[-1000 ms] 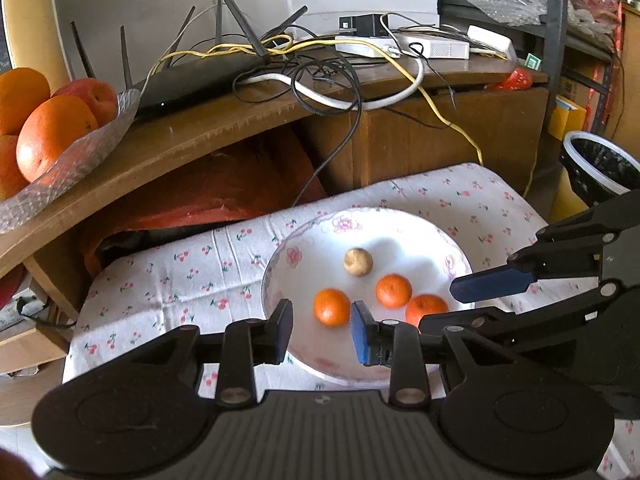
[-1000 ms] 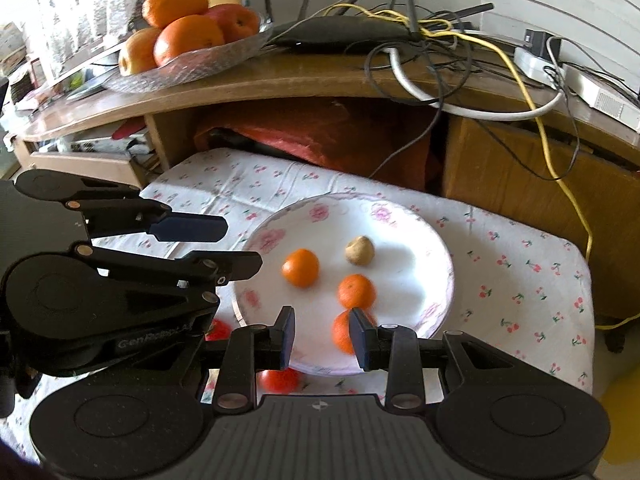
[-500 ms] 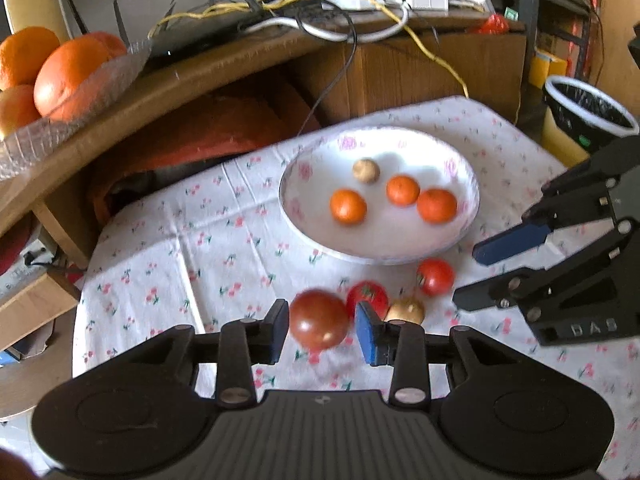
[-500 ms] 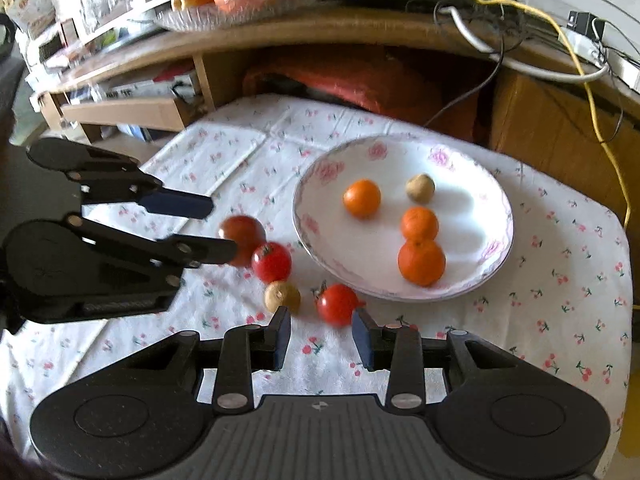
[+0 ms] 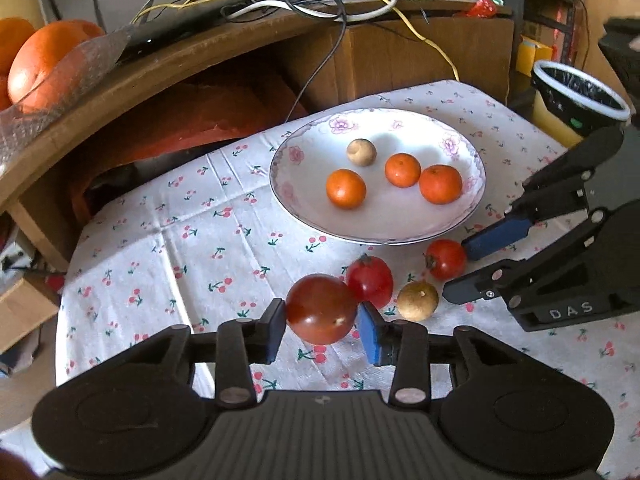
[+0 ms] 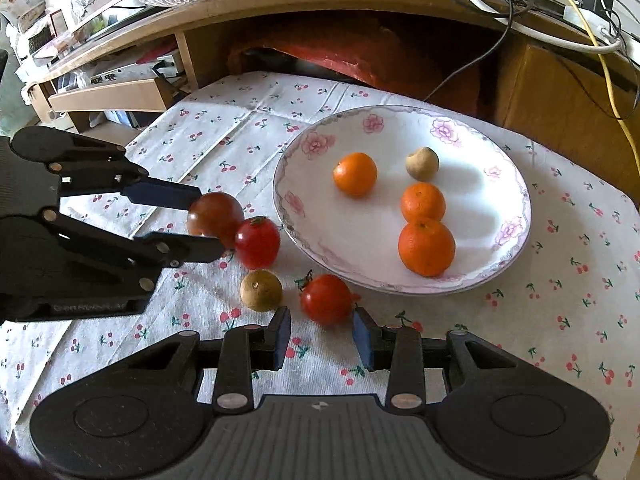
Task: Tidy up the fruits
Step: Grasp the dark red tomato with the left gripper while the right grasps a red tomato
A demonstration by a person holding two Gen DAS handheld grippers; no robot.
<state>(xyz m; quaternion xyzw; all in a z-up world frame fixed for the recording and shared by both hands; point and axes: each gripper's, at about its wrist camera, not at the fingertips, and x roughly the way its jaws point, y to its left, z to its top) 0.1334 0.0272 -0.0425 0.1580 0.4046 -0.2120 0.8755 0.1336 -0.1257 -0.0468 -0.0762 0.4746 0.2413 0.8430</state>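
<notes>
On the table (image 6: 560, 300) the plate (image 6: 500, 264) holds four fruits; four more lie just off its rim at seven o'clock.

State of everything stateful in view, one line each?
left gripper: open, fingers bracketing dark tomato, not clamped
right gripper: open, red tomato just ahead
plate: holds four fruits
trash bin: open, lined with a black bag

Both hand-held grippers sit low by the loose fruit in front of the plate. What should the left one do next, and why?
Probably close the left hand-held gripper on the dark tomato: the tomato sits between its open fingers, on the cloth outside the plate, and a gap shows beside the right pad. The right hand-held gripper is open too, facing a red tomato.
</notes>
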